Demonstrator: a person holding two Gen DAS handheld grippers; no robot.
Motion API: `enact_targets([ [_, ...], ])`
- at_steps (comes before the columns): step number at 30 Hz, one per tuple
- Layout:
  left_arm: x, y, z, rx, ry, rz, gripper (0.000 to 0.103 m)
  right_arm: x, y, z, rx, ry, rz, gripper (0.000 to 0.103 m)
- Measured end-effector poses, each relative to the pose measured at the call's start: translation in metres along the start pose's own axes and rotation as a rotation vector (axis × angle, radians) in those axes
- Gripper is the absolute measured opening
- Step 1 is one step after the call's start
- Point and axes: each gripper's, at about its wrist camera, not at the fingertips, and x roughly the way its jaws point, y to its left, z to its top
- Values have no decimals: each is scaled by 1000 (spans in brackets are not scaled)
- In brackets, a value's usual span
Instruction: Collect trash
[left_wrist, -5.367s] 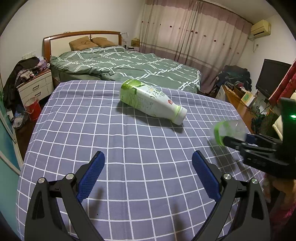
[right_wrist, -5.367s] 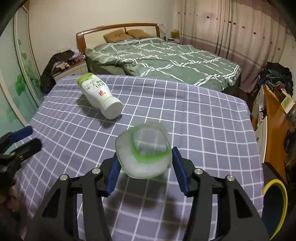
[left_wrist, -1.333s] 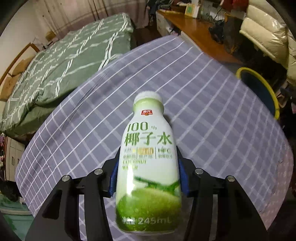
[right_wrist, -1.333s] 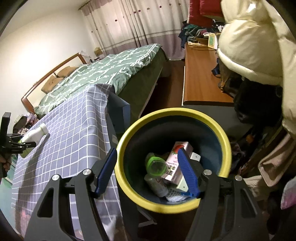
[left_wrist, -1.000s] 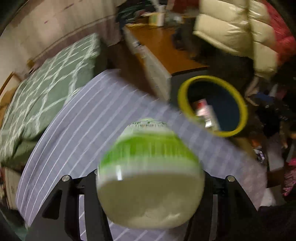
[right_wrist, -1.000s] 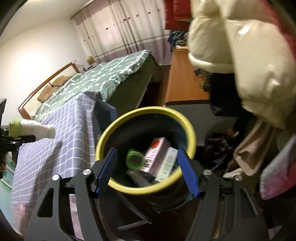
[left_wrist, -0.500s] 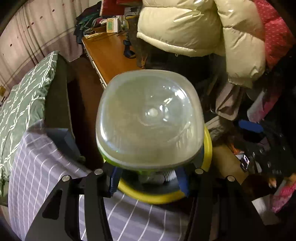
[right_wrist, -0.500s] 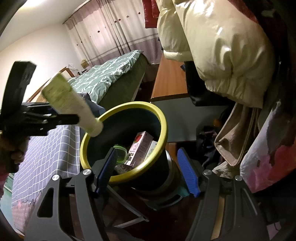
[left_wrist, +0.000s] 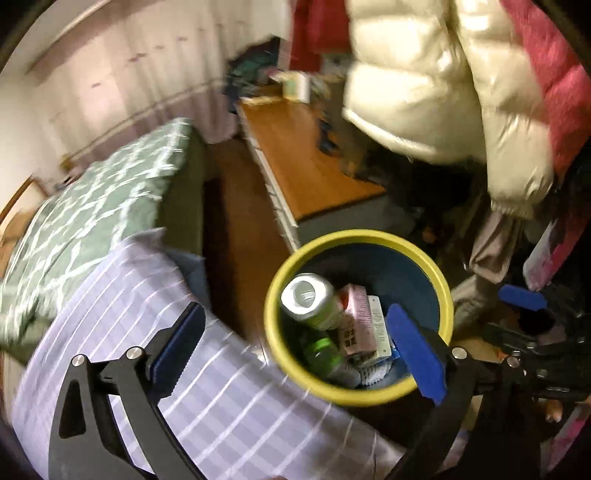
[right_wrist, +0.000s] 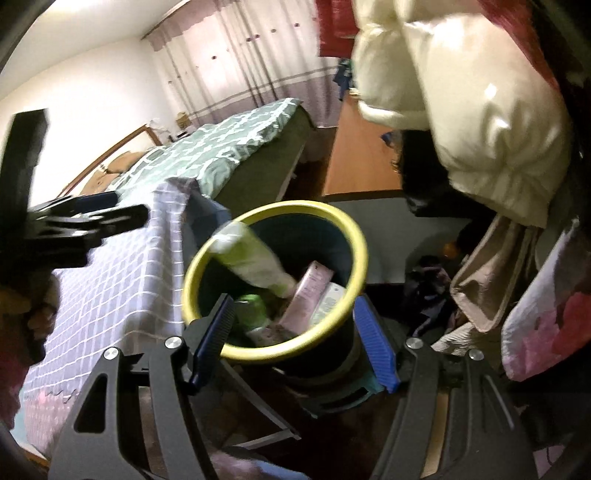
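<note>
A white and green coconut-water bottle sits neck-down inside the yellow-rimmed blue bin, on top of a pink carton and a green-lidded cup. My left gripper hangs above the bin's near rim; its jaws are opening and nothing is between them. In the right wrist view the bottle is a blur sliding into the bin, with the left gripper up at the left. My right gripper is open and empty beside the bin.
The checked purple tablecloth ends right next to the bin. A wooden desk and hanging puffer jackets stand behind it. A bed with a green cover lies beyond. Clothes and bags crowd the right side.
The left gripper carried the bottle from the table over to the bin, opened, and the bottle dropped in. The right gripper has drifted slightly beside the bin.
</note>
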Motion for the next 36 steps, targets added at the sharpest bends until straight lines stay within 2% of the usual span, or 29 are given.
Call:
enact_targets([
  [3, -57, 24, -33, -94, -93, 60, 98, -3, 21, -2, -35, -2, 22, 65],
  [6, -112, 48, -74, -198, -169, 152, 98, -8, 43, -4, -77, -10, 30, 66],
  [9, -150, 72, -111, -283, -179, 230, 98, -17, 67, -5, -127, -35, 27, 68],
  [13, -206, 104, -169, -412, -192, 396, 98, -36, 98, -4, -196, -89, 24, 70],
  [17, -253, 119, -212, -499, -218, 484, 98, -51, 122, -6, -242, -125, 30, 72],
  [24, -317, 121, -276, -626, -283, 572, 98, -71, 147, -14, -285, -153, 43, 75],
  [28, -338, 117, -305, -686, -312, 602, 98, -80, 154, -20, -297, -168, 57, 77],
  [36, -354, 98, -318, -672, -329, 636, 98, -91, 156, -31, -301, -177, 75, 78],
])
